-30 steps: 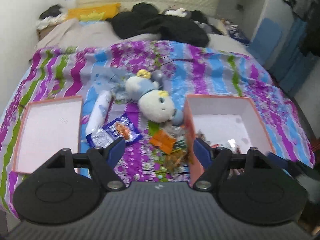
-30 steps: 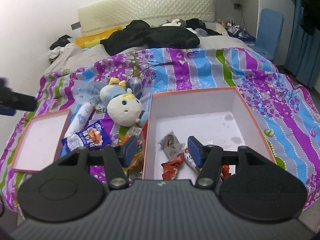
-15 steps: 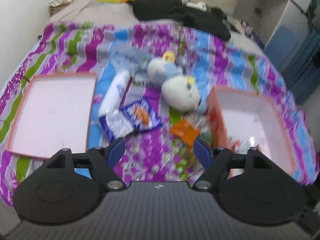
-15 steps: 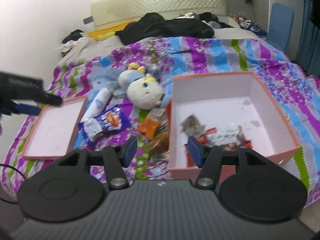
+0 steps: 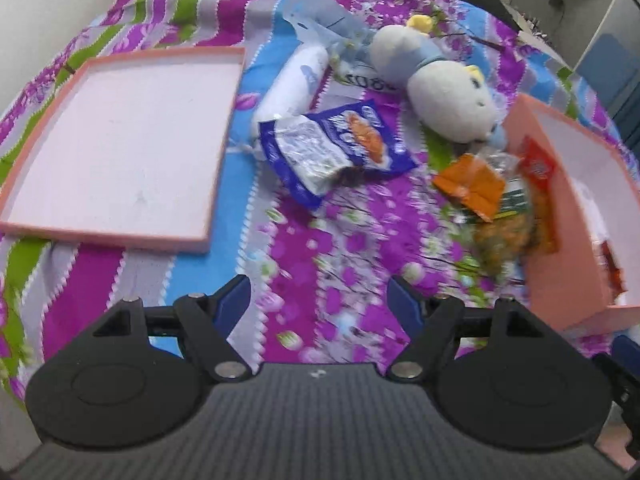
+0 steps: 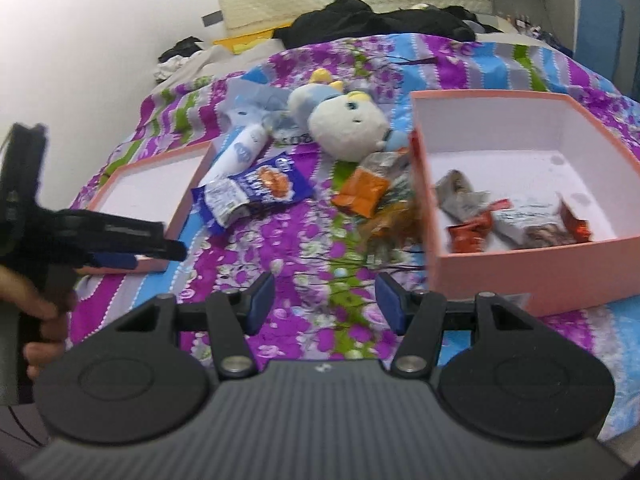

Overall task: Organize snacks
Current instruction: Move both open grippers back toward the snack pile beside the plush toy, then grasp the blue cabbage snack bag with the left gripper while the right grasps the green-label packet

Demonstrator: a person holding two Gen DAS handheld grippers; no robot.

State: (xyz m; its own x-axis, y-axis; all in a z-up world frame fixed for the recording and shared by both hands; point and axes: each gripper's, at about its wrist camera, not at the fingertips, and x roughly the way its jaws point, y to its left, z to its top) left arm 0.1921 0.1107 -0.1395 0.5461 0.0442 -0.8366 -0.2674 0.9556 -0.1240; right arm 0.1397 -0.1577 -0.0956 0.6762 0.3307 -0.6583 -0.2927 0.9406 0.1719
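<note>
Both my left claw (image 5: 319,300) and right claw (image 6: 325,302) hang open and empty over the striped bed (image 5: 352,248). The crinkly blue foil snack packet (image 5: 340,148) lies between the shallow pink lid (image 5: 120,140) and the deep pink cardboard box (image 6: 520,184); it looks light and slippery, so I'd pinch its crimped end. There is open room around it.

A purple, blue and green striped floral bedspread (image 5: 340,240) carries salmon-pink cardboard boxes (image 6: 520,276) (white inside) and a blue-and-white foil snack packet (image 5: 336,148).
</note>
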